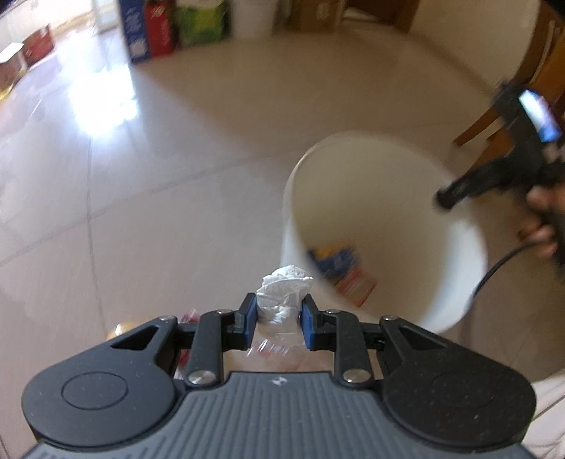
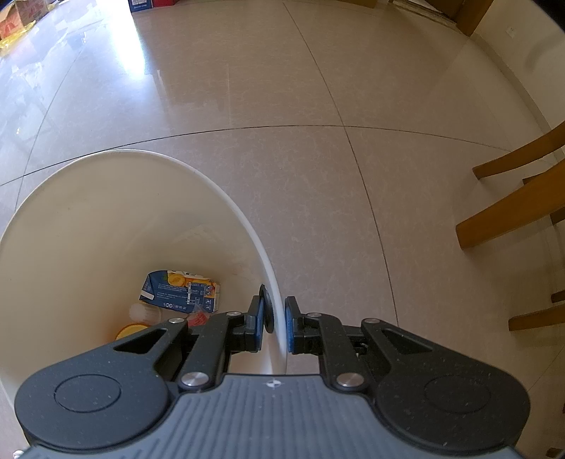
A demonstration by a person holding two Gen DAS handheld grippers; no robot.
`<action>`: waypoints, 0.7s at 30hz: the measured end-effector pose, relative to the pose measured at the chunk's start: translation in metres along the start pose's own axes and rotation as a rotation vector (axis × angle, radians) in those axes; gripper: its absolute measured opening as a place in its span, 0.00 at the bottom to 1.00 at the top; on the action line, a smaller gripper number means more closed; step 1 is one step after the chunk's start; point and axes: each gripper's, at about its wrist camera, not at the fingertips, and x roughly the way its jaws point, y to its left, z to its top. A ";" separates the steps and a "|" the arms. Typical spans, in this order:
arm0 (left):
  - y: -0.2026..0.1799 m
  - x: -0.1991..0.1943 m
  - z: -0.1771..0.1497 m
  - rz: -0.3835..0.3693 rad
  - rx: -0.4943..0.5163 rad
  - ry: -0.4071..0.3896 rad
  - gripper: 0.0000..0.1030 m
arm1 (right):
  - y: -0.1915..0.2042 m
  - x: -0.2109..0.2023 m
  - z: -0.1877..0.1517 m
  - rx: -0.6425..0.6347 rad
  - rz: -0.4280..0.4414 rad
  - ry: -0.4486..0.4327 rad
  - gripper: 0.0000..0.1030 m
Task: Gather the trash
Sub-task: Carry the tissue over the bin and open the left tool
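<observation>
My left gripper [image 1: 276, 319] is shut on a crumpled white tissue [image 1: 282, 291], held above the floor just left of a white bin [image 1: 293, 197]. Inside the bin lie a blue and orange juice carton [image 1: 333, 259] and a red wrapper [image 1: 356, 286]. My right gripper [image 2: 274, 325] is shut on the bin's rim [image 2: 279, 317], one pad inside the wall and one outside. In the right wrist view the bin [image 2: 70, 219] holds the carton [image 2: 183, 291], a pale round lid [image 2: 144, 312] and a yellow piece [image 2: 130, 331]. The right gripper [image 1: 445, 197] also shows at the bin's far edge, held by a hand [image 1: 540, 226].
Glossy beige floor tiles [image 2: 317, 88] lie all around. Wooden chair legs [image 2: 508, 208] stand to the right. Blue, red and green cartons [image 1: 169, 28] line the far wall, and low boxes [image 1: 24, 56] sit at the far left. A clear wrapper [image 1: 272, 347] lies under my left gripper.
</observation>
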 end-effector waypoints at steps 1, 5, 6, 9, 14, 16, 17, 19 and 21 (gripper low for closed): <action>-0.006 -0.003 0.008 -0.017 0.007 -0.016 0.24 | 0.000 0.000 0.000 0.002 0.000 0.001 0.15; -0.032 -0.005 0.032 -0.074 0.044 -0.056 0.25 | -0.002 0.000 0.000 0.006 0.007 0.002 0.15; -0.037 -0.003 0.036 -0.088 0.047 -0.058 0.27 | -0.002 0.000 0.000 0.006 0.008 0.002 0.15; -0.046 0.004 0.043 -0.091 0.042 -0.052 0.72 | -0.003 0.000 0.000 0.003 0.010 0.001 0.15; -0.053 -0.001 0.042 -0.033 0.052 -0.078 0.77 | -0.004 0.000 0.000 0.005 0.014 0.002 0.15; -0.047 -0.001 0.040 -0.021 0.033 -0.068 0.78 | -0.004 0.000 0.000 0.007 0.017 0.003 0.15; -0.042 0.004 0.039 -0.013 0.024 -0.063 0.78 | -0.005 0.000 0.001 0.009 0.018 0.004 0.15; -0.036 0.003 0.037 0.002 0.007 -0.059 0.79 | -0.004 0.000 0.001 0.008 0.015 0.004 0.15; -0.030 0.000 0.034 0.023 -0.017 -0.062 0.82 | -0.003 0.000 0.001 0.003 0.011 0.003 0.15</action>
